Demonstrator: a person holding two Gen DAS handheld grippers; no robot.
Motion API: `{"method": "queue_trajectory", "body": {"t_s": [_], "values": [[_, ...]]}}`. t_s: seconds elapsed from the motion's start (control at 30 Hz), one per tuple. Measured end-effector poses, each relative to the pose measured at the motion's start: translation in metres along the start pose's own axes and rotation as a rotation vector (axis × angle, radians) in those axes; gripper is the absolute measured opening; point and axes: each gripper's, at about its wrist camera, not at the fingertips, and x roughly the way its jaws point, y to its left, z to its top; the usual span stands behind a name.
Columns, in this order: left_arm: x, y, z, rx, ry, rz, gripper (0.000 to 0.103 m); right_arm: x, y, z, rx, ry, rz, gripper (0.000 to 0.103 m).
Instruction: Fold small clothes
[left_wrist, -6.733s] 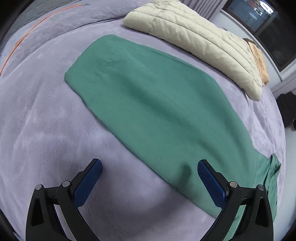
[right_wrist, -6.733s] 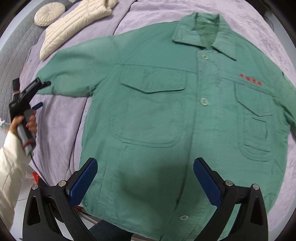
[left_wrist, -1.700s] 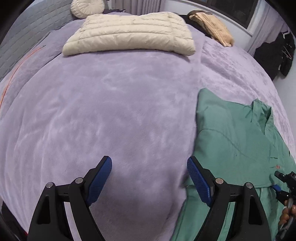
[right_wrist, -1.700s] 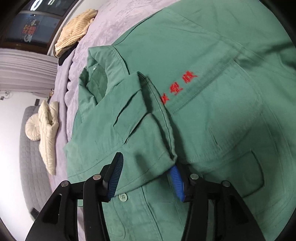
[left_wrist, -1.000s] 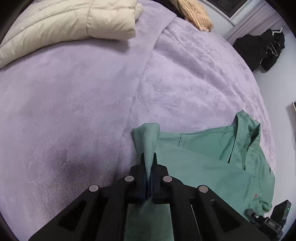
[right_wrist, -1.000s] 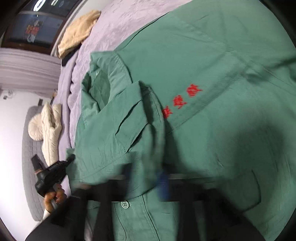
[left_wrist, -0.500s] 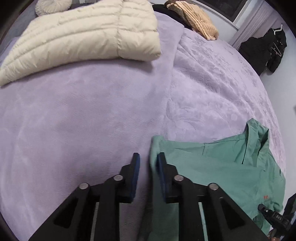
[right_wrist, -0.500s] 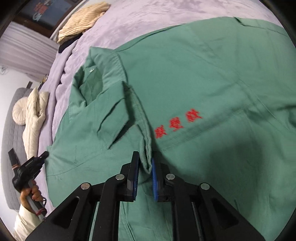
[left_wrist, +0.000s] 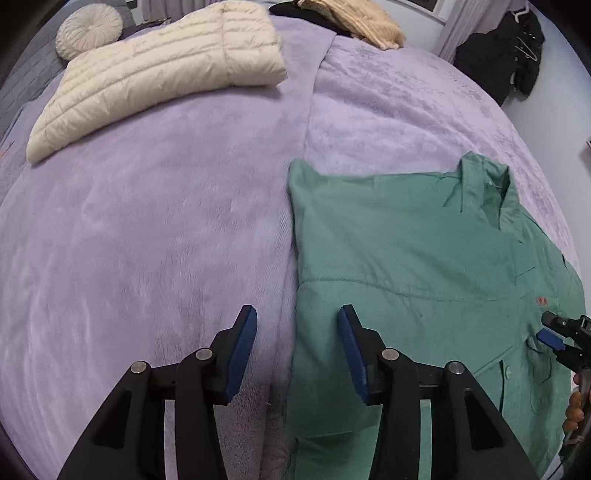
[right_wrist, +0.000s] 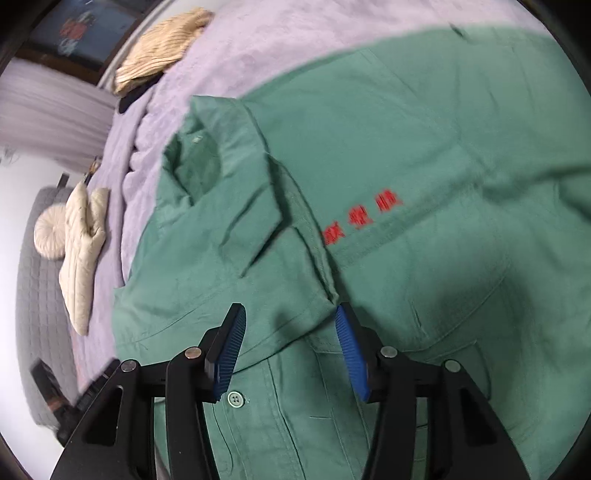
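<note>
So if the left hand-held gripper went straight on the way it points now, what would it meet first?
Probably the folded left edge of the green jacket, where it meets the purple blanket. The left hand-held gripper stands open with that edge between its fingers, nothing gripped. Depth is unclear, so which comes first is uncertain.

Black gripper (left_wrist: 297, 334), ribbed blue pads (left_wrist: 242, 345)

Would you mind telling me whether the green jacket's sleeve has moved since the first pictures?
Yes. The sleeve, earlier stretched out toward the cream puffer jacket, now lies folded inward across the green jacket, away from it.
</note>
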Motion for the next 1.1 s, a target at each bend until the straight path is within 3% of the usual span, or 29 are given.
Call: {"method": "queue_trajectory", "body": {"t_s": [0.07,0.1,0.13,0.17,0.3,0.57,0.7,0.87,1.0,1.1], "values": [[0.014,0.006,-0.011,-0.04,0.04,-0.013,0.048,0.006,-0.003,0.002,0.022,-0.01,0.038,0.051],[0.021,0.006,-0.016,-0.046,0.056,0.006,0.048,0.008,0.001,0.004,0.003,-0.009,0.034,0.026],[0.025,0.005,-0.02,-0.04,0.062,0.024,0.048,0.009,0.007,0.006,-0.029,-0.006,0.029,0.009],[0.025,0.002,-0.022,-0.025,0.052,0.037,0.048,0.008,0.012,0.006,-0.059,-0.011,0.012,0.005],[0.023,-0.006,-0.026,0.04,0.032,0.069,0.048,0.001,0.024,-0.001,-0.194,-0.051,-0.087,0.005],[0.001,0.008,-0.043,0.091,0.034,0.103,0.048,-0.014,-0.011,-0.01,-0.071,-0.038,-0.061,0.016],[-0.017,0.015,-0.054,0.079,0.059,0.147,0.048,-0.034,-0.019,-0.023,-0.07,-0.024,-0.095,0.016],[-0.038,0.011,-0.061,0.043,0.045,0.132,0.048,-0.052,-0.031,-0.047,-0.035,0.013,-0.09,0.017],[-0.03,0.002,-0.057,0.029,0.054,0.108,0.048,-0.066,-0.039,-0.062,-0.019,0.039,-0.084,0.017],[-0.008,-0.005,-0.061,0.052,0.118,0.132,0.048,-0.079,-0.045,-0.067,-0.003,0.037,-0.08,0.017]]}}
